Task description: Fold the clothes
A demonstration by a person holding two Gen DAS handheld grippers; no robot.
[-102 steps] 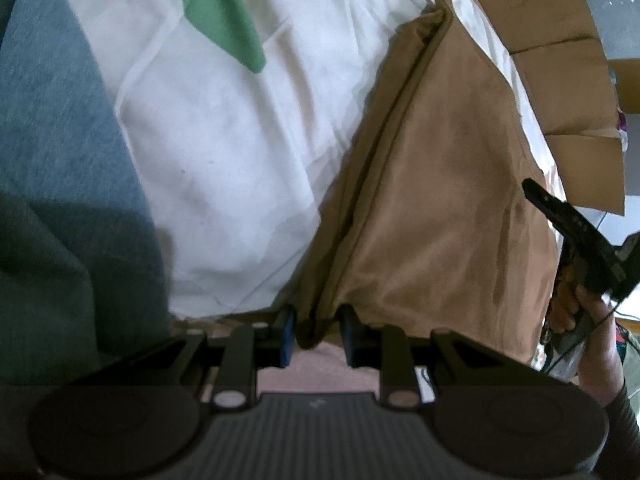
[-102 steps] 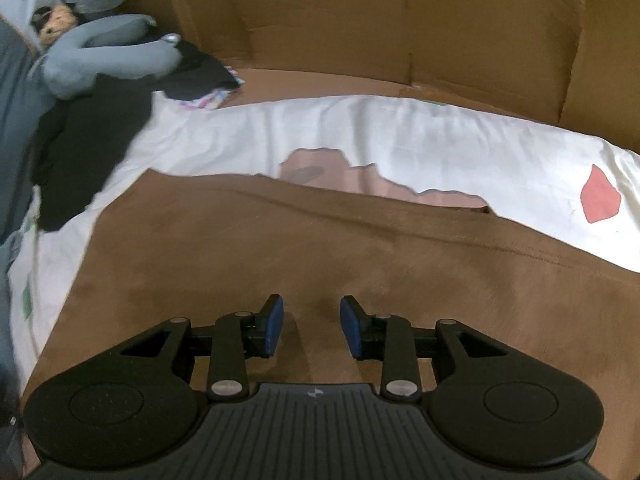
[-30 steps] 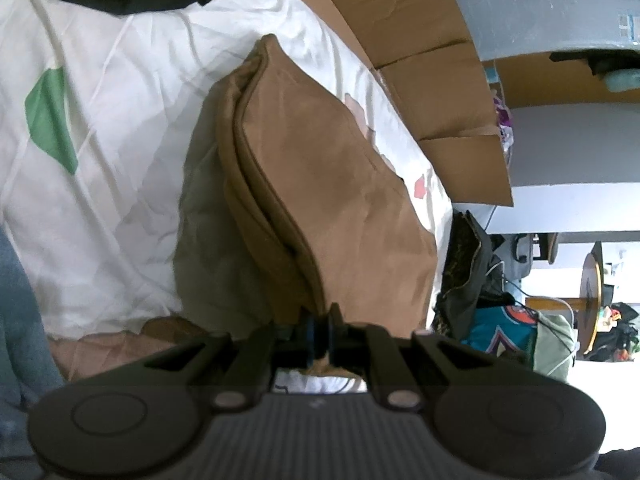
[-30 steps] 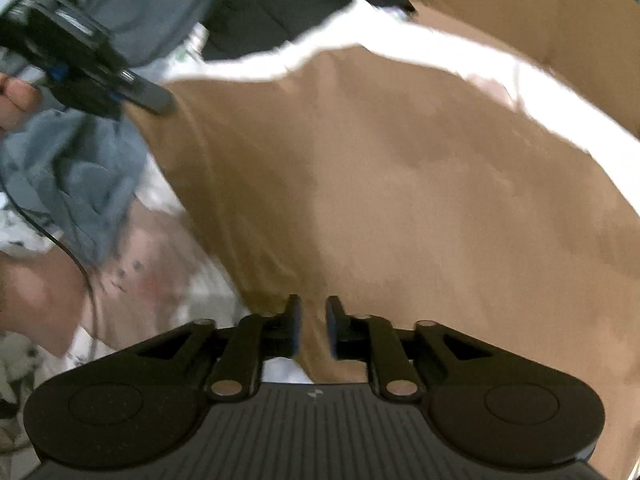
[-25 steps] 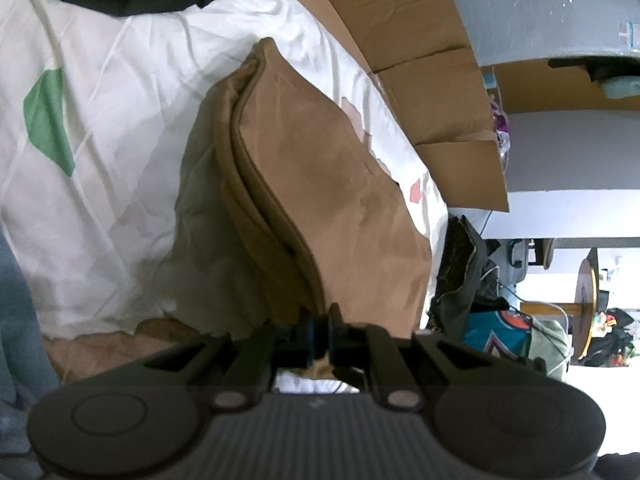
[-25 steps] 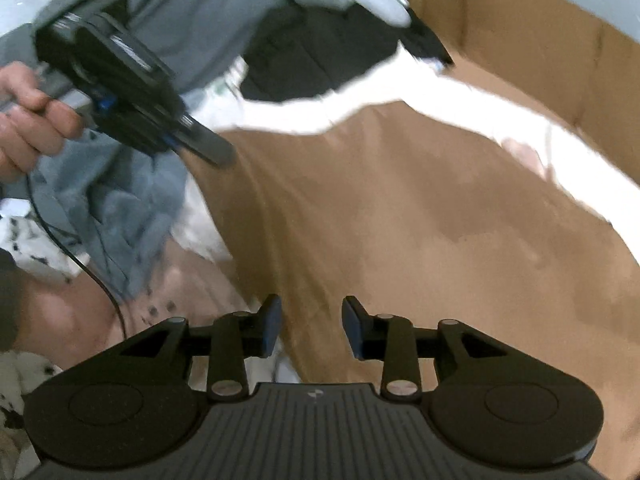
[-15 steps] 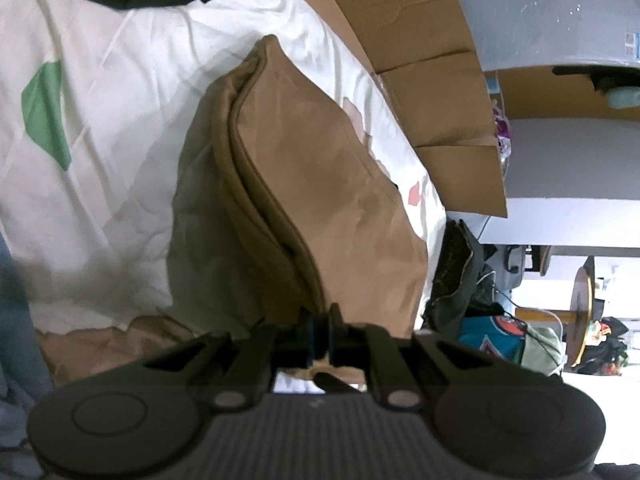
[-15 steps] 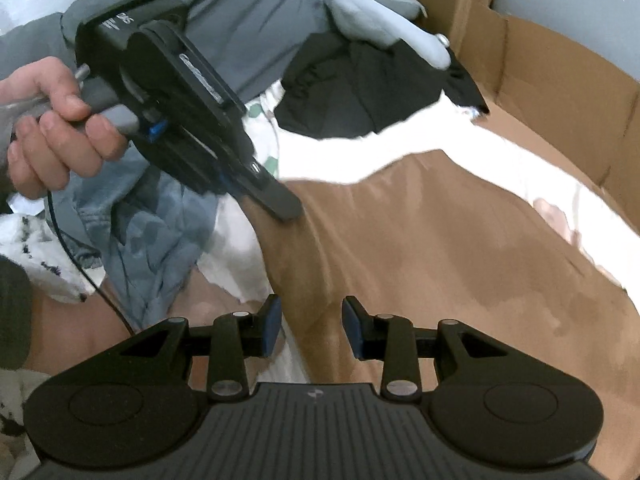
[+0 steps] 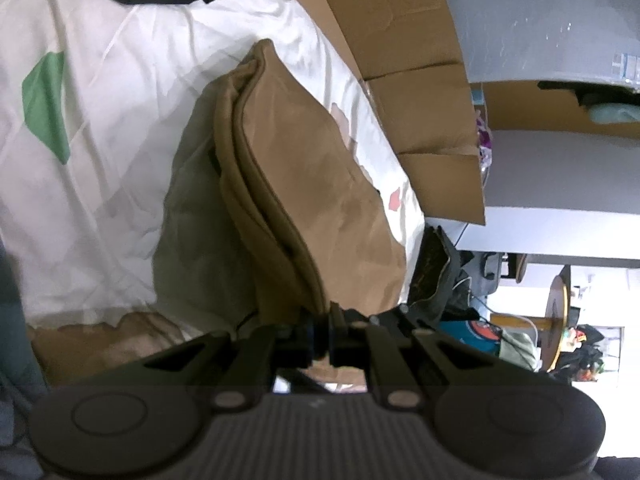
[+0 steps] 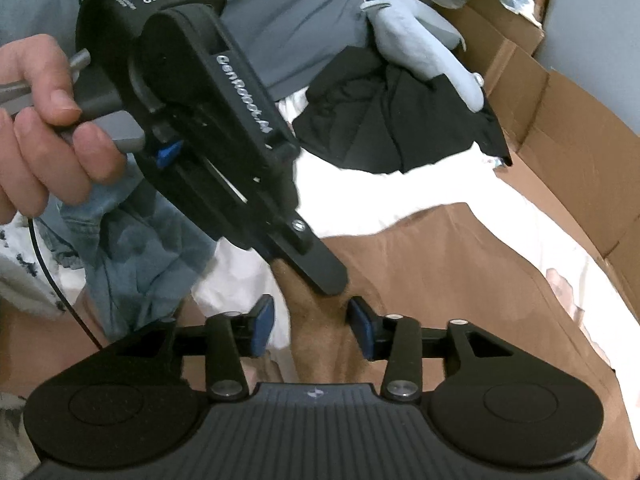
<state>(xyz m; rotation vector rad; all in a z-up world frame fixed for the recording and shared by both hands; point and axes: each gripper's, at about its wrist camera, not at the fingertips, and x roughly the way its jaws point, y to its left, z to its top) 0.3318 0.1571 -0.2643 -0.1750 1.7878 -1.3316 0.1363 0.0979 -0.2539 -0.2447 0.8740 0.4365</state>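
A brown garment (image 9: 320, 184) lies folded over on the white sheet (image 9: 100, 100), its doubled edge running toward the camera. My left gripper (image 9: 320, 332) is shut on the near corner of that edge and lifts it off the sheet. In the right wrist view the same left gripper (image 10: 324, 276), held by a hand (image 10: 44, 128), pinches the brown garment (image 10: 460, 280) just ahead of my right gripper (image 10: 310, 328). The right jaws are opening. A hanging fold of the brown cloth sits between the blue pads (image 10: 264, 324), which do not press on it.
Cardboard walls (image 10: 560, 100) border the sheet at the back. A black garment (image 10: 392, 128) and a grey plush toy (image 10: 420, 44) lie at the far end. Blue denim (image 10: 132, 248) is bunched at the left. Dark clothes (image 9: 440, 272) hang at the sheet's right edge.
The right gripper has swung toward the left gripper, which now looms close in its view, and its jaws have spread from nearly shut. The left gripper has kept its hold on the brown edge.
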